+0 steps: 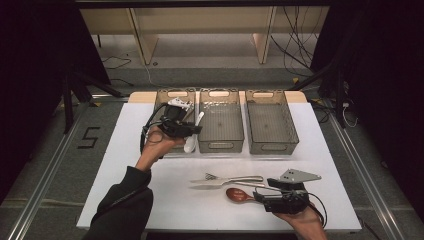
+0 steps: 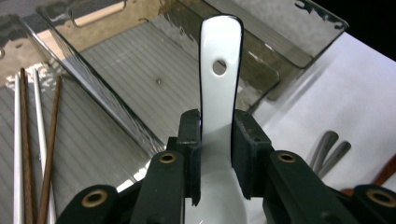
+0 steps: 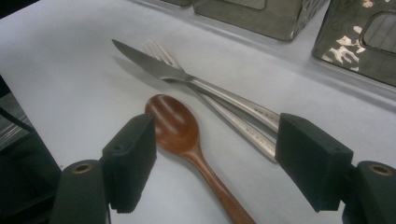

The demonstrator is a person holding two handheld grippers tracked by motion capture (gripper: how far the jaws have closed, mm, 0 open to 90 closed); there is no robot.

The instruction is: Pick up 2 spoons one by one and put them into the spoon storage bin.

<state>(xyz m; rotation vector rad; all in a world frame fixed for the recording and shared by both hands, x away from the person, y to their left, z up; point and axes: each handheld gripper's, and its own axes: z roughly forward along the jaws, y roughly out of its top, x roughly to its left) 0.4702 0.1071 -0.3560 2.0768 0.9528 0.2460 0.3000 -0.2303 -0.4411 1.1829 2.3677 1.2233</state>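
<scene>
My left gripper [image 1: 192, 129] is shut on a white ceramic spoon [image 2: 219, 84], held above the gap between the left bin [image 1: 161, 102] and the middle bin [image 1: 220, 122]; in the left gripper view the handle with its hole points away over the middle bin [image 2: 154, 70]. At the table's front right my right gripper [image 1: 260, 192] stands open, its jaws wide on either side of a brown wooden spoon [image 3: 180, 128]. A steel knife [image 3: 159, 67] and a fork [image 3: 156, 49] lie crossed just beyond it.
Three smoky plastic bins stand in a row at the back of the white table [image 1: 150, 200]; the right bin [image 1: 270, 125] looks empty. Several chopsticks [image 2: 32, 140] lie in the left bin. The table's front edge runs close to the right hand.
</scene>
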